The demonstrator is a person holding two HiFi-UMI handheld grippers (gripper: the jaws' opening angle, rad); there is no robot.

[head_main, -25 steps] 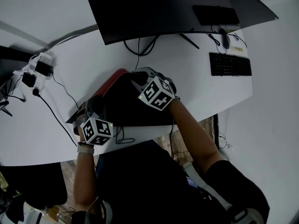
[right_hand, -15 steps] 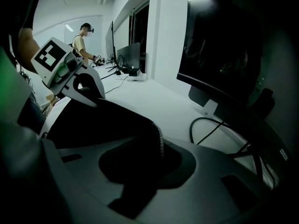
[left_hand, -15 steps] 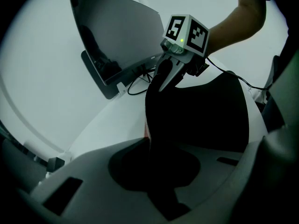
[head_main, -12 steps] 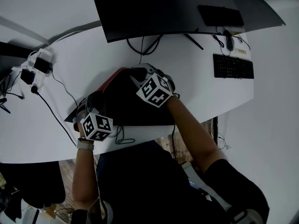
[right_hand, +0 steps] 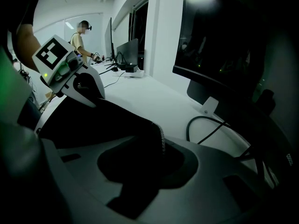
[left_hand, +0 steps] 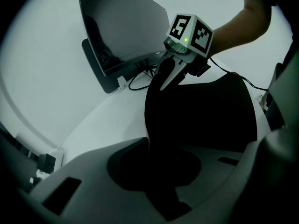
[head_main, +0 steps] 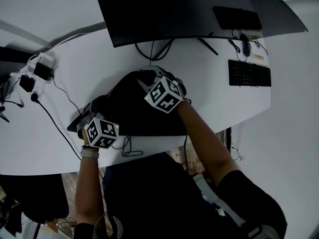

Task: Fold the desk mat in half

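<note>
The desk mat (head_main: 135, 114) lies doubled over on the white desk (head_main: 75, 78), black side up, in front of the person. My left gripper (head_main: 90, 114) is at the mat's left end, and its jaws are opening with the mat's edge (left_hand: 156, 139) still between them. My right gripper (head_main: 147, 78) is at the far edge near the monitor; its jaws are also opening, with a stitched mat corner (right_hand: 161, 139) lying in the gap. Each gripper shows in the other's view: the right gripper (left_hand: 168, 76) and the left gripper (right_hand: 88, 90).
A large dark monitor (head_main: 189, 9) stands just behind the mat, its cables (head_main: 149, 51) trailing onto the desk. A keyboard (head_main: 249, 73) and mouse (head_main: 242, 40) sit far right. A power strip (head_main: 37, 71) with plugs is far left. Another cable (head_main: 127, 146) loops at the near edge.
The raised fold, whose red underside showed at the far left, has come down; only black shows now. Both grippers shifted slightly left and lower with it.
</note>
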